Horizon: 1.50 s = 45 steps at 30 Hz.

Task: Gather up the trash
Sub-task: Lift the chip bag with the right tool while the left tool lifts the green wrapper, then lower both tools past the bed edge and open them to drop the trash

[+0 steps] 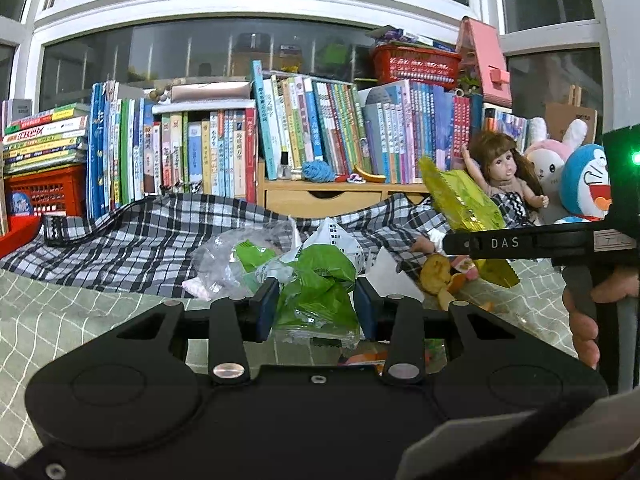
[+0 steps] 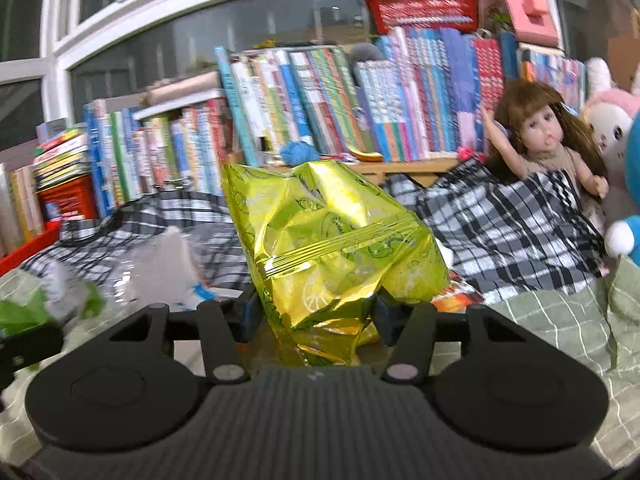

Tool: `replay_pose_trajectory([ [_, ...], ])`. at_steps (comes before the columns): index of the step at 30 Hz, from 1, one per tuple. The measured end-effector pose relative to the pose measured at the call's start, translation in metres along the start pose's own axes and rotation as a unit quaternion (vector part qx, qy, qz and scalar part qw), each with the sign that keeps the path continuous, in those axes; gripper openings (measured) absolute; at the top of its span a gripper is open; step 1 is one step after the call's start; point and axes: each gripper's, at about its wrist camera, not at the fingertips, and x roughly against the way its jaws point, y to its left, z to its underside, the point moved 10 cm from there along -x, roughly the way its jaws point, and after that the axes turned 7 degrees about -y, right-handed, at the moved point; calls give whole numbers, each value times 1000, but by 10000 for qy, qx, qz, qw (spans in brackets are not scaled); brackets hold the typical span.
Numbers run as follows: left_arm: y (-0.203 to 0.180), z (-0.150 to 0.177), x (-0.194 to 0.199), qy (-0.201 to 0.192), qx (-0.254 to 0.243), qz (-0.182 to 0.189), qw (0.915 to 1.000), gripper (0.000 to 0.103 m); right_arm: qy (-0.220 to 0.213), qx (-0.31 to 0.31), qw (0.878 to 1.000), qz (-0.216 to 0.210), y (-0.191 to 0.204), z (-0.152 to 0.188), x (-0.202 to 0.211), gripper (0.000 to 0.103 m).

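A crumpled green wrapper sits between the blue pads of my left gripper, which is shut on it; clear plastic and white packaging bunch up with it. My right gripper is shut on a shiny yellow foil bag, lifted off the bed. In the left wrist view that yellow foil bag hangs at the right, above orange peel scraps and a white paper on the bedding. A hand holds the right gripper's handle.
A black-and-white plaid cloth lies over a green checked sheet. Behind stand rows of books, a wooden drawer unit, red baskets, a doll and plush toys.
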Motion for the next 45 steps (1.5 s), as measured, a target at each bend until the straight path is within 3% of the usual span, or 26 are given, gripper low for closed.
replay_pose_trajectory([
  [8, -4, -11, 32, -152, -193, 40, 9997, 39, 37, 242, 9987, -437, 30, 6, 43, 59],
  [23, -6, 24, 144, 164, -19, -47, 9999, 39, 372, -23, 9940, -1032, 55, 66, 157, 59],
  [35, -27, 82, 223, 739, 440, 121, 9962, 39, 819, -23, 9872, -1366, 64, 115, 229, 59],
  [45, -43, 135, 249, 1563, 583, 264, 9856, 40, 1099, 630, 9771, -1712, 90, 159, 274, 61],
])
